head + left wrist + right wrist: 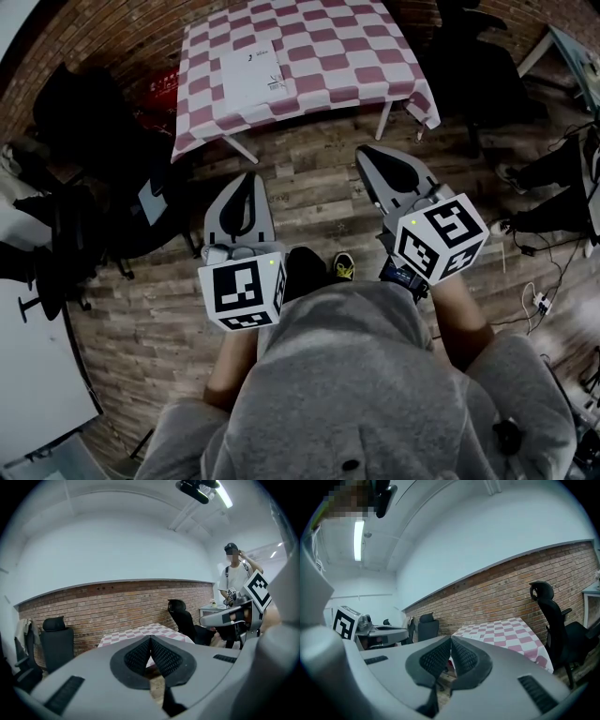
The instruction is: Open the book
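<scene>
A closed white book (251, 77) lies on the checkered worktop (347, 56); short of the worktop, the left gripper (246, 180) and right gripper (370, 153) hover, fingers (137, 656) pressed together, holding nothing.

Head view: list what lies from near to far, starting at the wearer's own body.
Grey sweatshirt → left gripper and right gripper, side by side, both shut and empty → wooden floor → checkered table → white book lying on it → brick wall.
</scene>
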